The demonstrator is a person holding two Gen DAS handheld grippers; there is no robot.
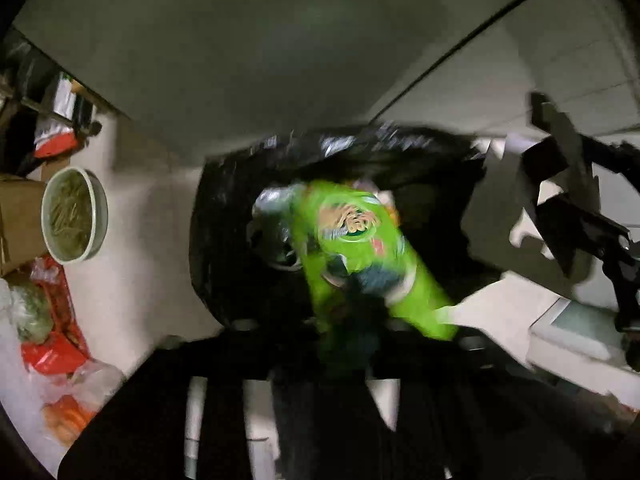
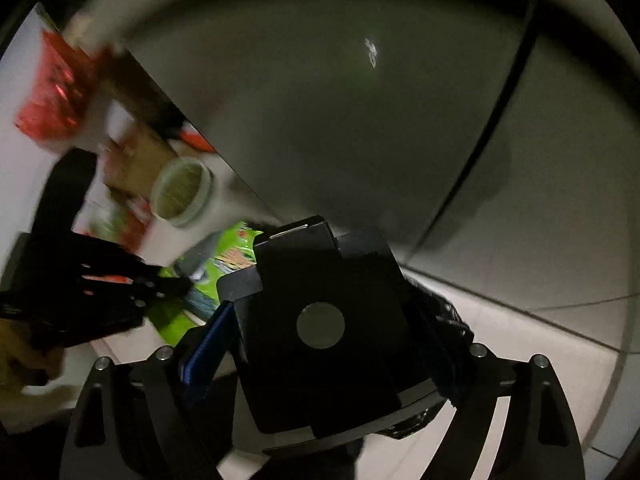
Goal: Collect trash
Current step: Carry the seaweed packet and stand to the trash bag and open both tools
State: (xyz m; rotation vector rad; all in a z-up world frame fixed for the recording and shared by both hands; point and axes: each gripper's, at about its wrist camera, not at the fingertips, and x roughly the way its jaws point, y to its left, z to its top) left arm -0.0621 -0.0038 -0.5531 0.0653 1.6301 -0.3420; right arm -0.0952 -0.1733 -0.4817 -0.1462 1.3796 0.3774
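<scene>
Two hand-held grippers point steeply down over a pale tiled floor [image 1: 140, 280], and both views are smeared by blur.

Your left hand-held gripper [image 1: 352, 336] stands part open. The lower end of a bright green snack bag [image 1: 352, 232] lies between its fingers, and you cannot see a pad pressing on it. The rest of that bag hangs over the mouth of a black trash bag [image 1: 224, 240], which sits on the floor near the edge where it meets a grey wall [image 1: 240, 60]. Some crumpled silvery litter shows inside the mouth, just beside the green bag.

Your right hand-held gripper [image 2: 320, 312] is spread wide and clamped on a black box [image 2: 288, 264] with a round grey window on its face. The box fills the gap between the jaws and stays sharp while everything behind it is blurred. It hangs over the trash bag's other side.

Along the same floor edge, well apart from the trash bag, stand a pale-rimmed bowl [image 1: 76, 216] of greenish strands, a cardboard carton [image 1: 20, 220] touching it, and red packets [image 1: 52, 356].
</scene>
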